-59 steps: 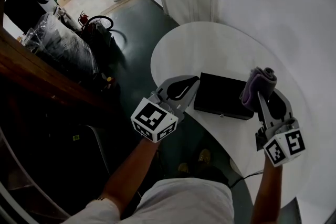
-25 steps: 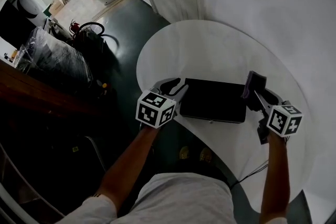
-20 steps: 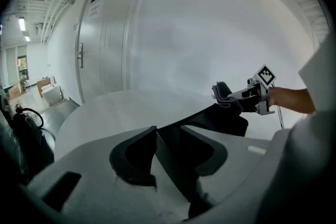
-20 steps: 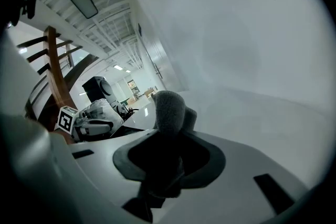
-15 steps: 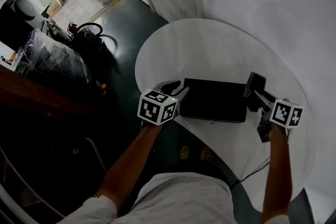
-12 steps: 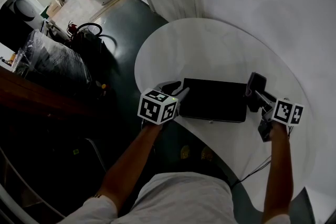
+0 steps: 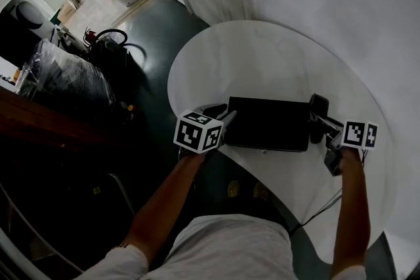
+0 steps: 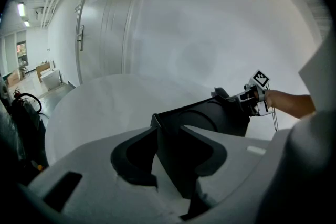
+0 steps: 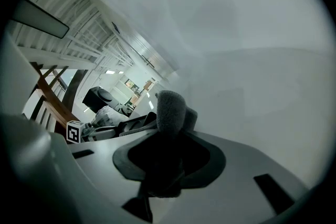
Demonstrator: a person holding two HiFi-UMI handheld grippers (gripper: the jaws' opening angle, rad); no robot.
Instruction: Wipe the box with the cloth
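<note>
moved since the earliest frame: my left claw (image 7: 224, 119) and right claw (image 7: 317, 124) have both come down to the table (image 7: 262, 52). the cloth (image 7: 319, 103), then held high over the right end of the box (image 7: 268, 122), is now low beside that end. the right claw's marker cube (image 7: 359, 134) has rolled over.

- box: black, flat, rectangular. it lies close to the table's near edge, long side running from one claw to the other.
- left claw: at the box's left end. in the left gripper view (image 8: 176, 140) the box's end (image 8: 210, 118) fills the gap between the jaws, which have just been closing and now clamp it on both sides.
- right claw: at the box's right end. in the right gripper view (image 9: 165, 150) the jaws are pinched together on the cloth (image 9: 170, 110).
- cloth: grey, folded thick, a rounded roll standing out past the jaw tips. in the head view it is just beside the box's right end and may be touching it, but it is too small and dark there for me to be sure.
- table: round, white, bare apart from the box.
- cross-sightings: the right claw shows beyond the box's far end in the left gripper view (image 8: 247, 103). the left claw's marker cube (image 9: 75, 131) shows in the right gripper view.
</note>
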